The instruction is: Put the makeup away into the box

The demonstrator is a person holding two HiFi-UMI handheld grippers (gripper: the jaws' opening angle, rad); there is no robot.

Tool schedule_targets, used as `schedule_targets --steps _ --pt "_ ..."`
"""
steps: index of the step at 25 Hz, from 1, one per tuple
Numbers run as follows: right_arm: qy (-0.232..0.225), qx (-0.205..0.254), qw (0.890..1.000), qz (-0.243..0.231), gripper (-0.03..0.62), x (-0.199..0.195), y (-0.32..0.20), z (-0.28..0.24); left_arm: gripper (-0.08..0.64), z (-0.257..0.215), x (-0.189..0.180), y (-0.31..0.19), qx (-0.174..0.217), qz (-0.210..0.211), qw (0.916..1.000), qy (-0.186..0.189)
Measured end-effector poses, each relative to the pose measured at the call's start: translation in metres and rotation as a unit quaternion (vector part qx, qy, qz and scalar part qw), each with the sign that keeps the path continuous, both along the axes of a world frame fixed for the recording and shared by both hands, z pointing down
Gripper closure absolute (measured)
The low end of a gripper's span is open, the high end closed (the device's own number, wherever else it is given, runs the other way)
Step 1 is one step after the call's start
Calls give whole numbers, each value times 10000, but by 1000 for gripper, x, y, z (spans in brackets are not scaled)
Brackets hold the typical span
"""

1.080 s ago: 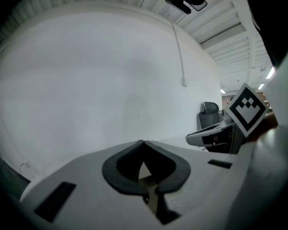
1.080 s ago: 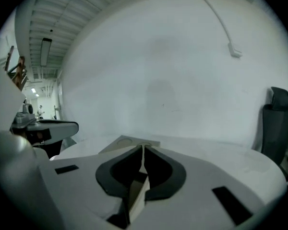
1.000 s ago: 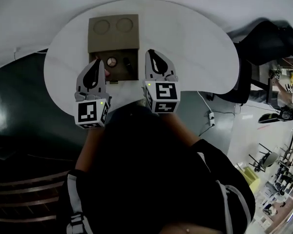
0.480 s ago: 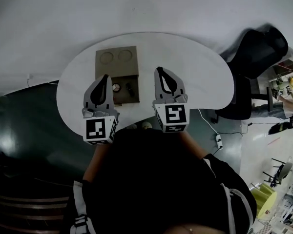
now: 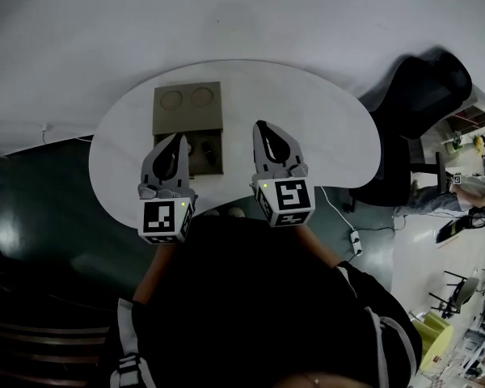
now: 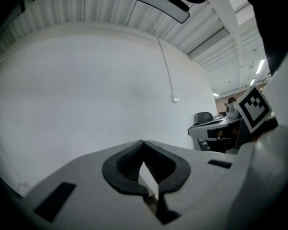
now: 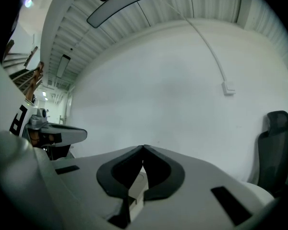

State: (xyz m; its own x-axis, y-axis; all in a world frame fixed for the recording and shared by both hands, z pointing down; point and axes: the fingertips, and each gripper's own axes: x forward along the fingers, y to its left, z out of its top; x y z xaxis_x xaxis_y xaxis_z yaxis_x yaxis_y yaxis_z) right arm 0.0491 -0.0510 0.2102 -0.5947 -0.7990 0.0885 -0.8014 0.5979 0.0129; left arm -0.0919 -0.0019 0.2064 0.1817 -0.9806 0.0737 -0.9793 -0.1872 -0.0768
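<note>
The makeup lies inside the open brown cardboard box (image 5: 196, 165): a small round pale item (image 5: 187, 146) beside a slim dark item (image 5: 209, 149), both too small to name more closely. The box sits on the left half of a rounded white desk (image 5: 315, 120). Its lid (image 5: 187, 107) is folded back flat on the far side and shows two round impressions. The left tool (image 5: 179, 137) is held just in front of the box, and from the head view its tip overlaps the box's left edge. Its two dark-padded jaws are closed tip to tip with nothing between them. The right tool (image 5: 259, 124) is held just to the right of the box, apart from it. Its jaws also meet at the tips and carry nothing. Both tools point away from the person, and their own views look out at a plain white wall (image 6: 86, 90). Each tool has a cube with square black-and-white markers on its rear end. A black office chair (image 5: 424, 87) stands past the desk's right end. The dark glossy floor (image 5: 32, 184) spreads out to the left of the desk.
</note>
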Motion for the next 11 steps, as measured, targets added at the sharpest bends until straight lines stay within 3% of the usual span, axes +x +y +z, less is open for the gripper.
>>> schedule_targets --steps 11 --pt "14 -72 9996 -278 569 10 -1 10 554 9 17 0 -72 -78 9999 16"
